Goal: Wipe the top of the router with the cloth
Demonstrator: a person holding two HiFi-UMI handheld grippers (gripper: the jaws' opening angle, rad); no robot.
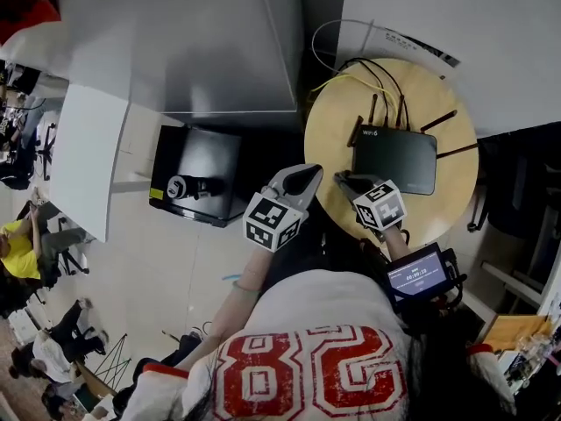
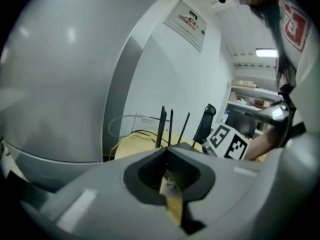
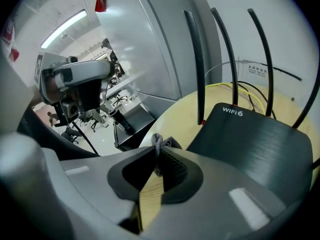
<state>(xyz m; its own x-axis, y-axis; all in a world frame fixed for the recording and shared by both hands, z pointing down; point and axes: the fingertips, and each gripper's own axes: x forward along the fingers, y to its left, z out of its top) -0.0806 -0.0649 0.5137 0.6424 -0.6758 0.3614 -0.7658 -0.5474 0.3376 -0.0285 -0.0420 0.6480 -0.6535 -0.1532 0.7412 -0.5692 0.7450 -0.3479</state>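
Cloth [image 3: 159, 140], grey and bunched, is pinched in the clenched right gripper [image 3: 157, 148] over the near edge of a round wooden table [image 1: 456, 160]. Just ahead and to that gripper's right lies the black router [image 3: 252, 144], aerials up. On its left, the left gripper [image 1: 302, 176] hangs at the table's rim, jaws pressed together and nothing clearly held. Further left, a black box [image 1: 197, 169] sits on pale floor [image 1: 175, 270]. Beyond stands a grey cabinet [image 1: 193, 42].
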